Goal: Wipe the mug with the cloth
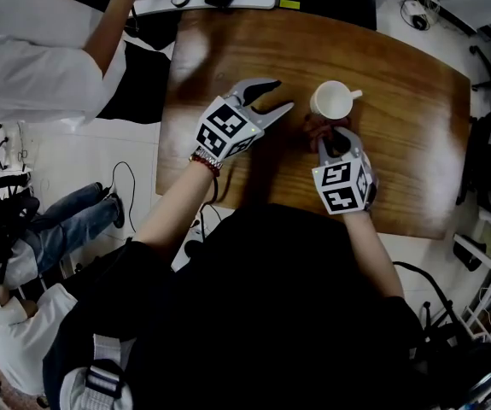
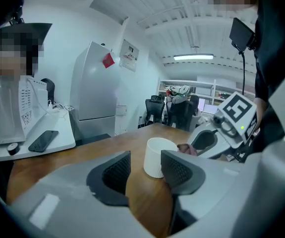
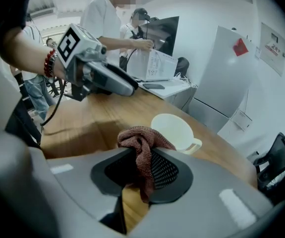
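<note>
The right gripper has its fingers pinched together on a bunched reddish-brown cloth. A wad of it stands above the fingertips and a tail hangs below them. The white mug stands upright on the wooden table, just ahead of these fingers and a little to their right. Its mouth faces up and its handle points away to the right. Whether the cloth already brushes the mug's wall I cannot tell.

The left gripper holds nothing. Its fingers stand well apart, and the mug lies straight ahead of the gap between them, near but not yet inside it.

My reading is that the cloth is in hand and the wiping has not properly started, since the mug is still unsteadied. The next move probably calls for the left fingers to close around the mug's wall on the side away from the handle. The right fingers could then press the cloth against the rim or side and rub without pushing the mug across the table.
</note>
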A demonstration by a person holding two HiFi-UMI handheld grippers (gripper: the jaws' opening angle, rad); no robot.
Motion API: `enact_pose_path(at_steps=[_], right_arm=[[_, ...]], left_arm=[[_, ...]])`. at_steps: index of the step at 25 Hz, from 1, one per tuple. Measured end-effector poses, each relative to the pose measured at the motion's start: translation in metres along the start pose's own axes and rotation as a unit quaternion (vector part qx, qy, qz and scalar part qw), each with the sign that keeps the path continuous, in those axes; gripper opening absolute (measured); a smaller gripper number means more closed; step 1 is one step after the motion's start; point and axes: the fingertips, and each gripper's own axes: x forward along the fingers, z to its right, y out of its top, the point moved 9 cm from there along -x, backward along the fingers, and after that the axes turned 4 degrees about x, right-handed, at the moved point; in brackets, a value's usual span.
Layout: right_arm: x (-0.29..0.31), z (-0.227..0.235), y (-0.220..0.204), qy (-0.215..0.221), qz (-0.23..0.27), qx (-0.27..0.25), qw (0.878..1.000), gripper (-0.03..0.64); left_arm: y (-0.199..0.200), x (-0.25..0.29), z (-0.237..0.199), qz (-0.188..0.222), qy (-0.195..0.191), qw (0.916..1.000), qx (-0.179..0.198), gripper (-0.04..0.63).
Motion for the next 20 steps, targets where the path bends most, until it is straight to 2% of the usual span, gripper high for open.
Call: enact_pose_path(at_steps=[5, 9, 15, 18, 20], right_arm=[[-0.008, -0.011, 0.018, 0.009, 0.022, -0.002, 1.0, 0.081], [0.012, -0.011, 0.009, 0.016, -0.009, 0.002, 1.0, 0.082], [0.024, -0.007, 0.004, 0.008, -0.026, 0.012, 1.0, 0.082], [0.02, -0.007, 0.003, 0.008, -0.025, 0.016, 1.0, 0.082], [0.017, -0.006, 0.002, 0.007, -0.027, 0.019, 0.999, 0.082]], left_arm=[[-0.001, 0.004, -0.011, -0.009, -0.001, 0.9999, 0.01, 0.19], [-0.006, 0.014, -0.018, -0.048, 0.003, 0.997, 0.06, 0.19], [0.001, 0.034, -0.038, -0.055, -0.017, 0.9945, 0.088, 0.19], [0.011, 0.053, -0.058, -0.056, -0.033, 0.9903, 0.122, 0.19], [0.022, 0.072, -0.067, -0.052, -0.061, 0.9854, 0.15, 0.19]])
